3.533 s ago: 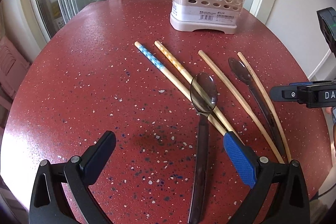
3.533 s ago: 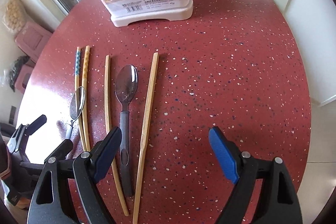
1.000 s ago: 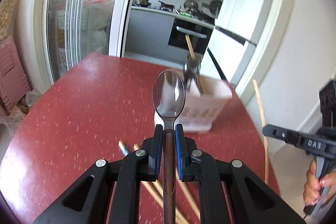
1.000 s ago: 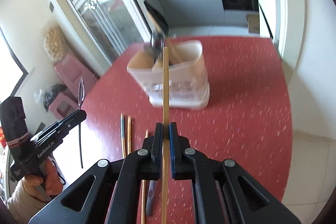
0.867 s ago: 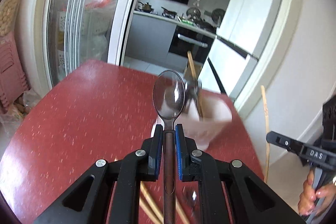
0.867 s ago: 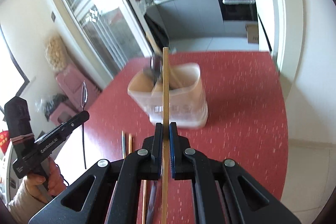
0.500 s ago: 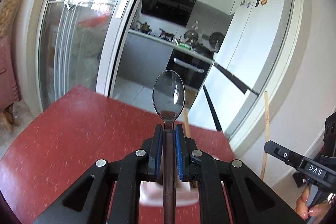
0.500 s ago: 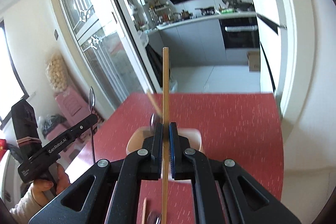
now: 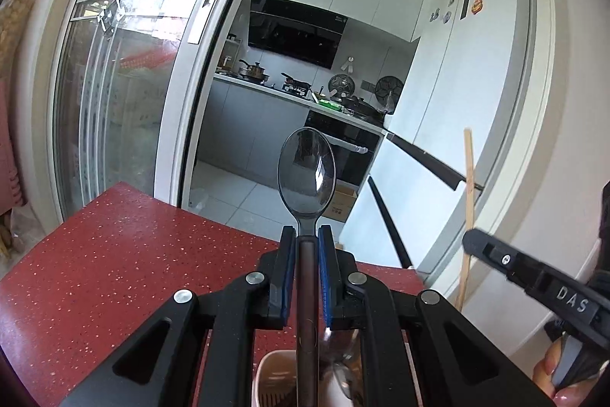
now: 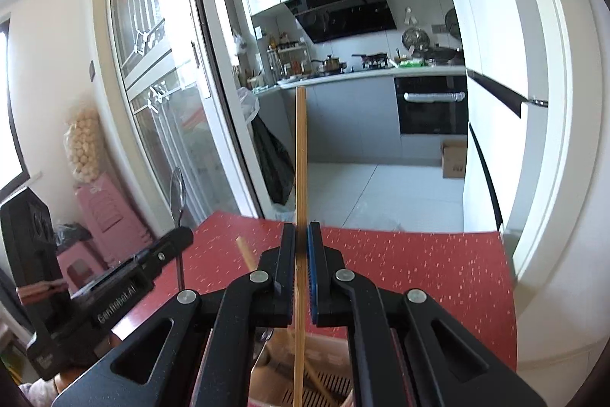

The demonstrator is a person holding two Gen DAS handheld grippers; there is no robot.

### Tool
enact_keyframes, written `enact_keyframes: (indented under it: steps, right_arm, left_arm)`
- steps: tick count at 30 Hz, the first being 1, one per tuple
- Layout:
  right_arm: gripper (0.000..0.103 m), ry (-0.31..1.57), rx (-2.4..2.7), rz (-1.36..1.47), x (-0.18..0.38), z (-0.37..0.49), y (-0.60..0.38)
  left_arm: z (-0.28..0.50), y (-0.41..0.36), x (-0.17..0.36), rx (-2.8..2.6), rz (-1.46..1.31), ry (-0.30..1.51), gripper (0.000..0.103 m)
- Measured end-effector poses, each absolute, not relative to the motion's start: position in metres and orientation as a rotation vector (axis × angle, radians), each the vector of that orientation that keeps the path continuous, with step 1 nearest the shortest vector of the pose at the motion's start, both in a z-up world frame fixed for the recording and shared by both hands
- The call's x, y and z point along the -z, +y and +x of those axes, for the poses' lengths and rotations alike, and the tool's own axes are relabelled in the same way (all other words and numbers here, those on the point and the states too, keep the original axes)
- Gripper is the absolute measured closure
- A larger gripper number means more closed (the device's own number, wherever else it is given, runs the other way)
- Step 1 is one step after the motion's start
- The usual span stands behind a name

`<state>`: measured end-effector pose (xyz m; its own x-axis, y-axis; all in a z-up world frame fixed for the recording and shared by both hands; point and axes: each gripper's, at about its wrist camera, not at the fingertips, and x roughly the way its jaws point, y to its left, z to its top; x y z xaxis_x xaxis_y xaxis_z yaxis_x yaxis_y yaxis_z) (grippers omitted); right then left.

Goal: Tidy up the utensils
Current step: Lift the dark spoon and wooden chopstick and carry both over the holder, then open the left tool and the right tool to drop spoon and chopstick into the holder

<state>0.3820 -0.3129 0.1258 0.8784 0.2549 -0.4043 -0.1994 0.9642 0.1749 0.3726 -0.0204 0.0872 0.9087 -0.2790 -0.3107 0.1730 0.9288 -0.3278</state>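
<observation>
My left gripper [image 9: 307, 235] is shut on a dark translucent spoon [image 9: 306, 174], held upright with its bowl up and its handle reaching down into the beige utensil holder [image 9: 274, 380] right below. My right gripper [image 10: 301, 231] is shut on a wooden chopstick [image 10: 300, 155], held upright with its lower end inside the holder [image 10: 324, 376]. Each gripper shows in the other view: the right one [image 9: 533, 277] with its chopstick [image 9: 468, 208], the left one [image 10: 126, 285] with its spoon [image 10: 178, 193]. Another chopstick [image 10: 246, 256] stands in the holder.
The red speckled table [image 9: 114, 254] extends beyond the holder to its far edge [image 10: 381, 231]. Behind it are a glass sliding door [image 9: 126, 94], a kitchen counter and a white fridge [image 9: 457, 102]. A pink stool [image 10: 110, 216] stands at the left.
Both grippers picked up their utensils from the table, tilted them upright and moved over the holder. The holder slid from mid-frame to the bottom edge of both views.
</observation>
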Motion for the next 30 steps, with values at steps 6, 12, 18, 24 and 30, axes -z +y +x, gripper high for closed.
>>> enact_keyframes:
  steps: [6,12,18,24,30]
  right_arm:
    - [0.097,0.362,-0.222,0.032,-0.112,0.383,-0.297]
    - [0.097,0.323,-0.217,-0.069,-0.089,0.379,-0.285]
    - [0.097,0.334,-0.220,-0.097,-0.068,0.373,-0.281]
    - [0.097,0.361,-0.247,-0.131,-0.056,0.367,-0.277]
    - [0.097,0.405,-0.268,-0.140,-0.050,0.366,-0.275]
  left_arm:
    - [0.379,-0.024,-0.069,0.219,-0.314,0.357,0.062]
    - [0.374,-0.031,-0.054,0.199,-0.261,0.361,0.062]
    - [0.367,-0.036,-0.047,0.195,-0.204,0.377,0.062]
    - [0.358,-0.039,-0.045,0.183,-0.146,0.387,0.062]
    - [0.355,-0.041,-0.042,0.175,-0.111,0.422,0.061]
